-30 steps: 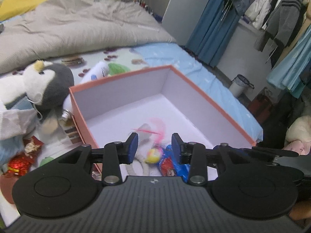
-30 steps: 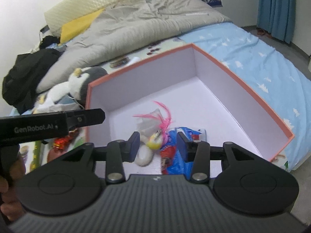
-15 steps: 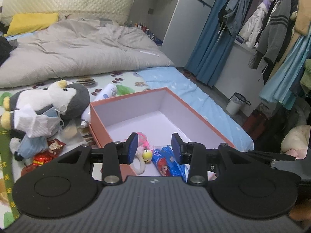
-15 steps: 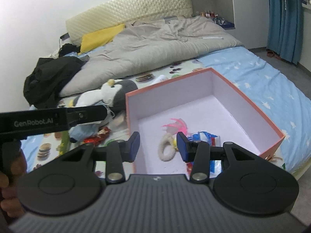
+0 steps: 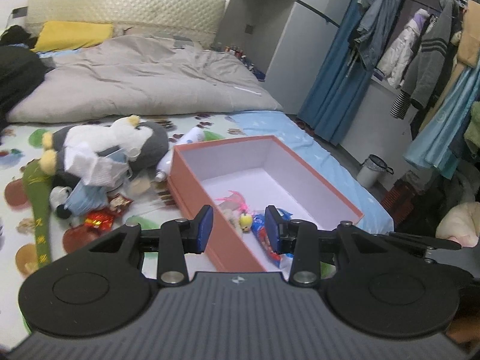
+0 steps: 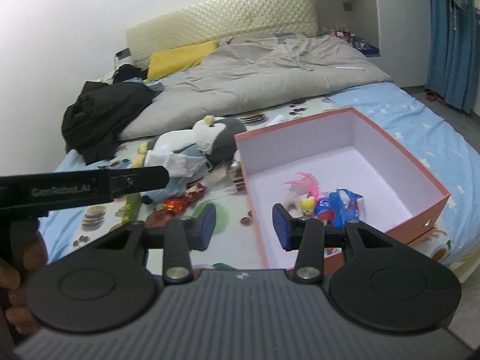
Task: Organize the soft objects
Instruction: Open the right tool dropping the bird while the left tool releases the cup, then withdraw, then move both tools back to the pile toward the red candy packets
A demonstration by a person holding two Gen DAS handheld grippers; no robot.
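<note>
A: Start at the left. What lies on the bed?

B: On the far left of the right wrist view a black heap of clothes [image 6: 105, 114] rests against the grey duvet [image 6: 270, 75], with a yellow pillow [image 6: 180, 58] behind it. Nearer, a plush penguin [image 5: 120, 147] lies on its side on the patterned sheet [image 5: 18, 156], a white cloth [image 5: 90, 168] and a pale blue one draped over it. Below it are red snack wrappers [image 5: 99, 219] and a green strip with yellow marks [image 5: 39, 210].

A: And the box?

B: Just right of the penguin stands the orange box [image 5: 192, 192], white inside, open at the top. A white bottle [image 5: 180, 150] lies between penguin and box. In the box's near corner sit a small pile: a pink feathered toy [image 6: 303, 183], a little yellow toy [image 5: 245, 219], and a blue and red packet [image 6: 339, 207]. The rest of its floor is bare.

A: The grippers?

B: The left gripper [image 5: 239, 229] hangs above the box's near wall, its blue pads partly apart with nothing between them. The right gripper [image 6: 244, 225] is the same: half spread, empty, over the box's near left edge. The left tool's black arm crosses the right view's left side.

A: Farther right?

B: A blue curtain [image 5: 330, 90], hanging clothes [image 5: 420, 45] and a small bin [image 5: 372, 171] on the floor.
</note>
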